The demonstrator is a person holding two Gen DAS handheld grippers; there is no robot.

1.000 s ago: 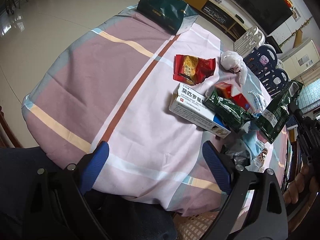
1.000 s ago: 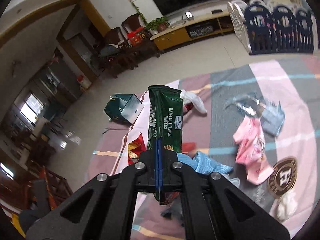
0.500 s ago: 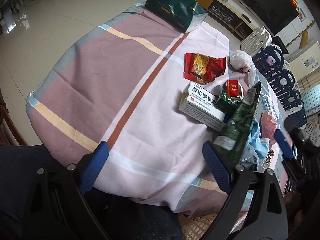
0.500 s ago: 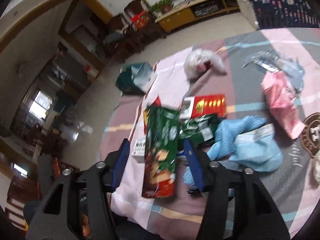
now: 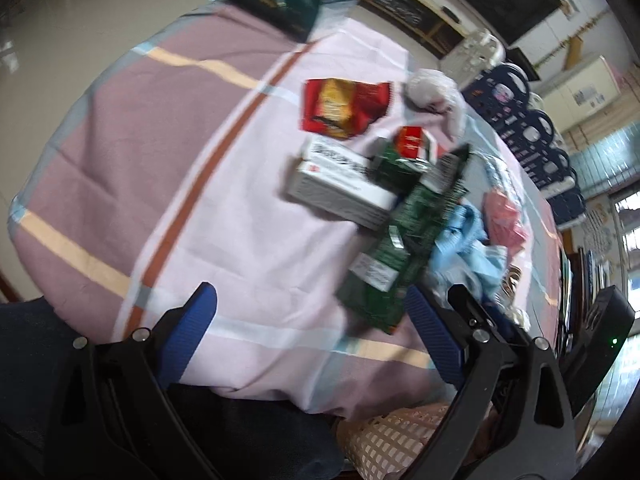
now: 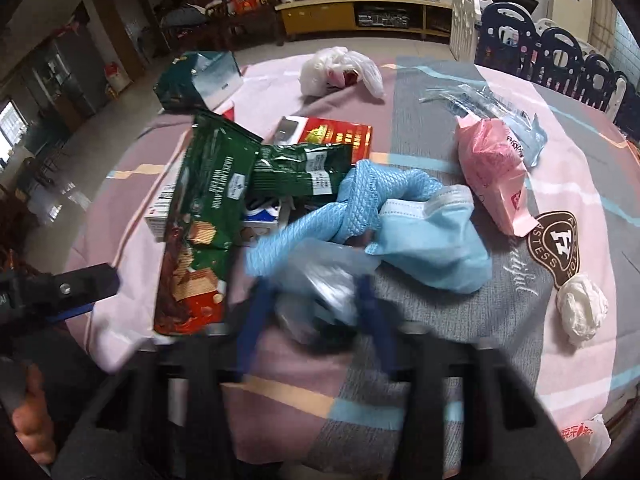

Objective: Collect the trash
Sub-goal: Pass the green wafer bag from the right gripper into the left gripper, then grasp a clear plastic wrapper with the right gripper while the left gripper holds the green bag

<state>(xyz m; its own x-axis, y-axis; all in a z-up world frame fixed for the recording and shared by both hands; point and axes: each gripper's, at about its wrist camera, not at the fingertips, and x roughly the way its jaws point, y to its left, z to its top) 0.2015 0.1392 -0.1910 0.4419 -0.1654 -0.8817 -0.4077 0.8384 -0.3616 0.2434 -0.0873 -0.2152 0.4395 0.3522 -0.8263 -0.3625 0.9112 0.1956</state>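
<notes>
Several pieces of trash crowd the table's near right part: your green hazelnut wafer wrapper [image 6: 202,224] lies flat, leaning on a white medicine box [image 5: 340,184], with a smaller green packet [image 6: 298,172] and a red carton [image 6: 336,136] just behind it. A blue cloth [image 6: 360,204] and a blue face mask [image 6: 432,240] lie to its right, then a pink bag [image 6: 492,176]; a white knotted bag [image 6: 340,70] and a dark green box [image 6: 196,80] sit toward the far edge.

The table wears a pink, mauve and grey checked tablecloth [image 5: 240,240]; a woven basket [image 5: 396,436] shows below its near edge.

A second ago your right gripper [image 6: 316,312] held that wafer wrapper upright; now the wrapper is on the cloth beside the left finger. The jaws have just been closing, and a clear crumpled plastic bag [image 6: 320,280] sits between the blurred pads; I cannot tell whether they press it. Your left gripper [image 5: 316,332] stands wide apart, holding nothing, over the near edge.
</notes>
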